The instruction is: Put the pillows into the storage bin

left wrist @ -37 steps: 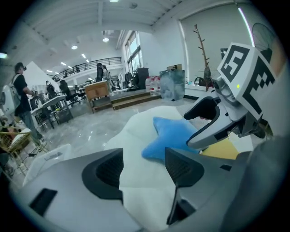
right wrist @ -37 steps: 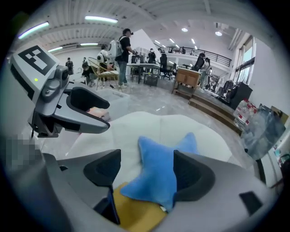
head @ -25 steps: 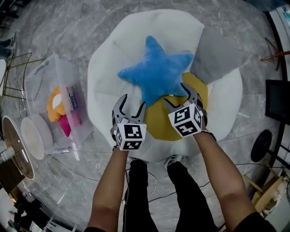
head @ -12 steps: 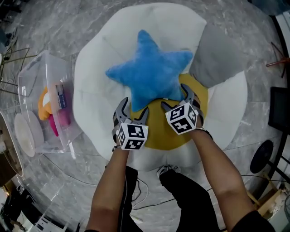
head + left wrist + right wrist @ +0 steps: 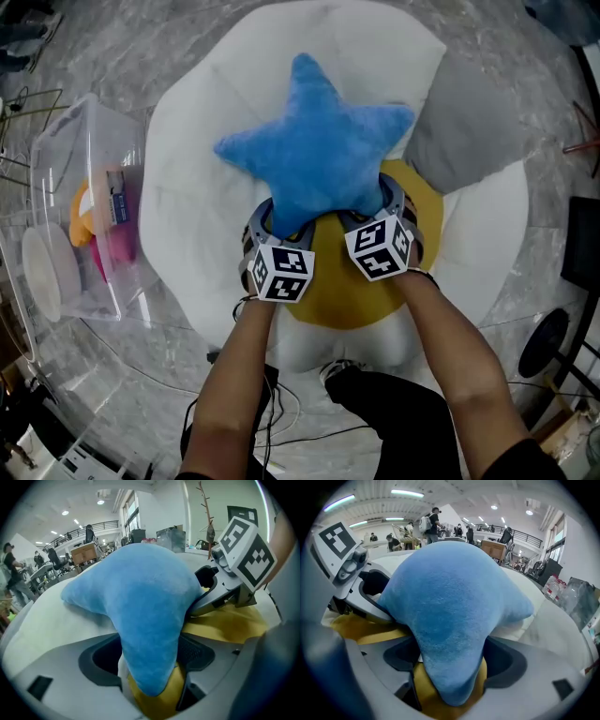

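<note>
Pushed forward, left gripper point(image 5: 277, 230) and right gripper point(image 5: 370, 208) each straddle a point of the blue star pillow point(image 5: 314, 150) on the white cushion point(image 5: 197, 187), left jaws opening, right jaws closing, neither clamped, so no lift yet.

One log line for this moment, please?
left gripper: jaws opening astride blue star-shaped plush pillow | right gripper: jaws closing astride same pillow | clear plastic storage bin: star not inside
</note>
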Action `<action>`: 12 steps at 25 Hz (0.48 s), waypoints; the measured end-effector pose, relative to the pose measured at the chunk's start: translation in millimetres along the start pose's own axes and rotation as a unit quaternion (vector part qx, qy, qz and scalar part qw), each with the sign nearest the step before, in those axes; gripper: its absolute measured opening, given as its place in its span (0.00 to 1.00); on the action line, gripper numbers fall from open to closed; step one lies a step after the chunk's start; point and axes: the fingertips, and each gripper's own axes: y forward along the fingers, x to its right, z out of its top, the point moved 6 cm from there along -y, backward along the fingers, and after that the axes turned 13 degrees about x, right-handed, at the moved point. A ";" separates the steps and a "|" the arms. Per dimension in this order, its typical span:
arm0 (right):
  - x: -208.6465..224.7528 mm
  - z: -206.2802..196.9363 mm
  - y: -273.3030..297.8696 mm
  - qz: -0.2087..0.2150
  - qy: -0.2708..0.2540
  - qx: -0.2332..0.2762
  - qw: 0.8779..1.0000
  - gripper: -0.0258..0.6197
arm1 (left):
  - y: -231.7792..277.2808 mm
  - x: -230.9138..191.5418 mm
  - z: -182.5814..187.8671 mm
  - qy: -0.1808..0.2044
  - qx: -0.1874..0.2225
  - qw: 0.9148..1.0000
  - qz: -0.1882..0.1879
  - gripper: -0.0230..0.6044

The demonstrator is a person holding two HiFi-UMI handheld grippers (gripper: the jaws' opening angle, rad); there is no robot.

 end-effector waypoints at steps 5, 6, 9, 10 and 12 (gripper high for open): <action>-4.7 2.6 -2.7 0.001 -0.028 0.006 1.000 0.61 | -1.2 0.8 -0.7 0.010 0.015 1.000 -0.002 0.54; -6.8 4.0 -4.2 0.001 -0.031 0.006 0.999 0.58 | -3.4 0.7 -0.1 0.010 0.016 1.000 -0.003 0.53; -9.0 12.2 -15.8 -0.001 -0.025 0.012 1.000 0.52 | -15.4 2.0 10.2 0.007 0.018 1.000 -0.001 0.48; -7.9 16.8 -21.2 0.000 -0.022 0.016 1.000 0.51 | -20.4 2.5 16.4 0.007 0.019 1.000 -0.001 0.48; -7.2 26.6 -34.1 0.003 -0.019 0.018 1.000 0.49 | -32.9 4.5 28.8 0.007 0.015 1.000 -0.001 0.47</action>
